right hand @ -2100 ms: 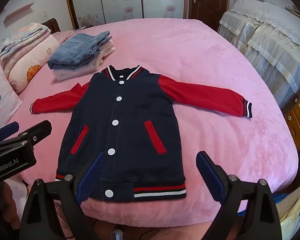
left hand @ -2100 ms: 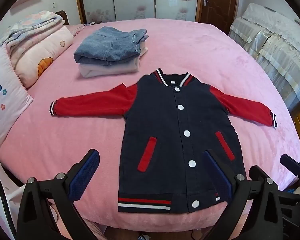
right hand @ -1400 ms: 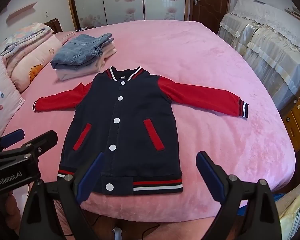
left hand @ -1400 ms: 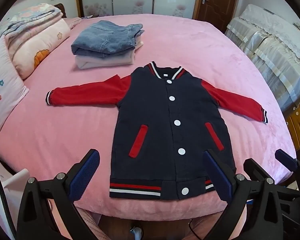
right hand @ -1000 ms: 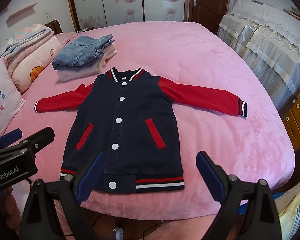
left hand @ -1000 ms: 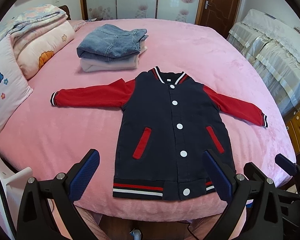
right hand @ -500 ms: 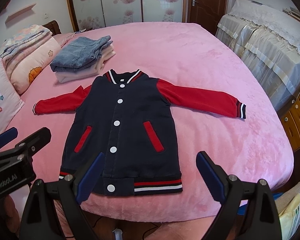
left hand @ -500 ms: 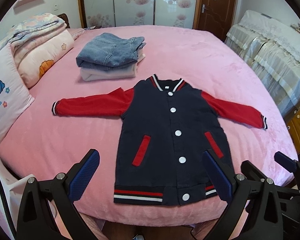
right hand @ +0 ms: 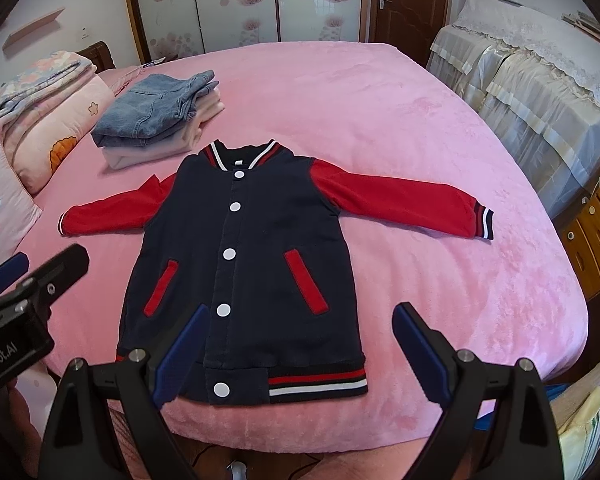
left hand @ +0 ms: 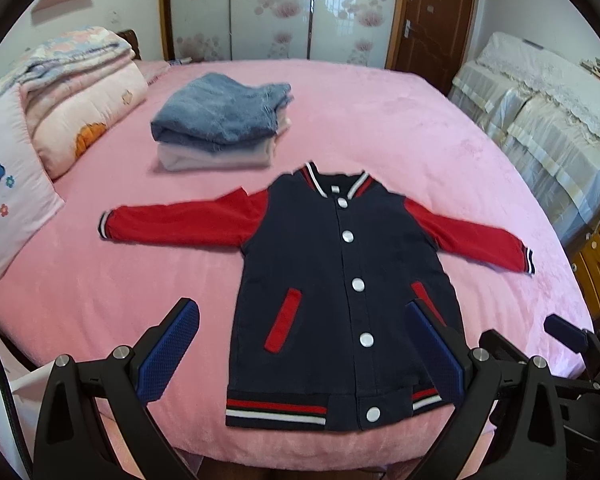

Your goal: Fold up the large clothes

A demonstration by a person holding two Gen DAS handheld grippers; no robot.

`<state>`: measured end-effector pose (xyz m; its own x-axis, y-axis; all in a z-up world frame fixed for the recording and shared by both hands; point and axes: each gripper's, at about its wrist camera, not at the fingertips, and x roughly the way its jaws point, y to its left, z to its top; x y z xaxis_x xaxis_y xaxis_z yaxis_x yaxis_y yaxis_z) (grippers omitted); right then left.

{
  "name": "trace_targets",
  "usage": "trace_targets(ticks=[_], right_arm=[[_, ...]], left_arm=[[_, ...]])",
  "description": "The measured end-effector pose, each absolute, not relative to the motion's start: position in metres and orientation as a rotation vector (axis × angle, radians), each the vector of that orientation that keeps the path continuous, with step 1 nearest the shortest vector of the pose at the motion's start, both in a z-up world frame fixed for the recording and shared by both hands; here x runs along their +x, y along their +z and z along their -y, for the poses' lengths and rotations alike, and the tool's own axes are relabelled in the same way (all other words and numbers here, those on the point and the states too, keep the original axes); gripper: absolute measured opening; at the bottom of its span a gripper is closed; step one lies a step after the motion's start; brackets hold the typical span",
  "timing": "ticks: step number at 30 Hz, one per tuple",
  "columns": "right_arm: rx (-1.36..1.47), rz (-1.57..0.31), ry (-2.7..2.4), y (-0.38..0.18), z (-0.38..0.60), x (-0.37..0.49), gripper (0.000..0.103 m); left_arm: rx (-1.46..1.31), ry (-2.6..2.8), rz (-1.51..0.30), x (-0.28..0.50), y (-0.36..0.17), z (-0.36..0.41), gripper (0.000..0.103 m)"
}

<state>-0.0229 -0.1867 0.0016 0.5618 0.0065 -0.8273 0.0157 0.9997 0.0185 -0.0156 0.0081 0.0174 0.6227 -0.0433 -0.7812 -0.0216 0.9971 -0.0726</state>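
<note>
A: Start at the grippers; how do they stand?

B: The left gripper [left hand: 300,356] has its blue-padded fingers [left hand: 168,354] spread wide and holds nothing; it hangs above the near hem of the navy varsity jacket with red sleeves and white snap buttons [left hand: 340,280]; one finger sits over bare bedding to the left of the jacket, the other over the jacket's right pocket side. The right gripper [right hand: 300,356] is likewise spread wide and empty; its left finger hangs over the jacket's lower front by the bottom buttons, its right finger over the bedding just past the jacket's right edge.

A: And the jacket itself?

B: It lies flat and face up on the pink plush bed cover [right hand: 420,128], buttoned shut, collar toward the far wall, striped hem at the near edge of the bed; both red sleeves are stretched out sideways, each ending in a striped cuff.

A: What lies around the jacket?

B: Just beyond its collar, to the left, a folded stack: blue denim garment [left hand: 220,120] on top of a pale pink folded garment [left hand: 216,158]; farther left of the jacket, a folded floral quilt [left hand: 80,92] and a white printed pillow [left hand: 8,208]; right of the jacket, past the bed's edge, furniture under a cream lace cover [right hand: 540,80]; behind it all, a brown wooden door [left hand: 432,20].
</note>
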Motion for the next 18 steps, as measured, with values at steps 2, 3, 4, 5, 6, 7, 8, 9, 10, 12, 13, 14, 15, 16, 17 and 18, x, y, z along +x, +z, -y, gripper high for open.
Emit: trace_targets(ticks=[2, 3, 4, 5, 6, 7, 8, 9, 10, 12, 13, 14, 15, 16, 17, 18], right_arm=[[0.023, -0.976, -0.004, 0.000, 0.186, -0.021, 0.093], [0.023, -0.977, -0.003, -0.001, 0.185, -0.020, 0.093], [0.022, -0.978, -0.003, -0.002, 0.185, -0.020, 0.093], [0.021, -0.981, -0.004, -0.003, 0.185, -0.019, 0.093], [0.020, -0.984, -0.005, -0.005, 0.185, -0.018, 0.093], [0.022, -0.989, -0.007, -0.007, 0.185, -0.016, 0.093], [0.025, -0.991, -0.009, -0.008, 0.185, -0.015, 0.093], [0.028, -0.992, -0.010, -0.009, 0.186, -0.014, 0.093], [0.035, -0.991, -0.012, -0.009, 0.187, -0.013, 0.093], [0.043, -0.990, -0.014, -0.011, 0.189, -0.012, 0.093], [0.048, -0.992, -0.014, -0.013, 0.190, -0.011, 0.093], [0.052, -0.998, -0.015, -0.015, 0.191, -0.009, 0.093], [0.054, -1.001, -0.015, -0.016, 0.192, -0.008, 0.093], [0.054, -1.007, -0.015, -0.019, 0.193, -0.006, 0.093], [0.053, -1.011, -0.015, -0.021, 0.194, -0.005, 0.093], [0.053, -1.014, -0.016, -0.022, 0.195, -0.004, 0.093]], left_arm=[[-0.094, -0.022, -0.918, -0.013, 0.013, -0.009, 0.102], [-0.101, -0.023, -0.924, -0.012, 0.011, -0.009, 0.102], [-0.113, -0.026, -0.934, -0.011, 0.009, -0.011, 0.102], [-0.120, -0.029, -0.940, -0.010, 0.007, -0.012, 0.102], [-0.126, -0.028, -0.947, -0.008, 0.006, -0.014, 0.102], [-0.129, -0.022, -0.950, -0.007, 0.004, -0.014, 0.102], [-0.134, -0.014, -0.954, -0.005, 0.002, -0.017, 0.102], [-0.136, -0.010, -0.956, -0.004, 0.001, -0.017, 0.102], [-0.139, -0.006, -0.962, -0.002, -0.001, -0.019, 0.102], [-0.144, 0.000, -0.976, 0.000, -0.006, -0.020, 0.102], [-0.146, 0.003, -0.988, 0.003, -0.009, -0.020, 0.102], [-0.144, 0.008, -0.997, 0.005, -0.011, -0.019, 0.102], [-0.141, 0.010, -1.003, 0.007, -0.013, -0.018, 0.102], [-0.138, 0.010, -1.008, 0.009, -0.016, -0.016, 0.102], [-0.134, 0.009, -1.010, 0.010, -0.017, -0.015, 0.102], [-0.129, 0.009, -1.013, 0.011, -0.019, -0.013, 0.102]])
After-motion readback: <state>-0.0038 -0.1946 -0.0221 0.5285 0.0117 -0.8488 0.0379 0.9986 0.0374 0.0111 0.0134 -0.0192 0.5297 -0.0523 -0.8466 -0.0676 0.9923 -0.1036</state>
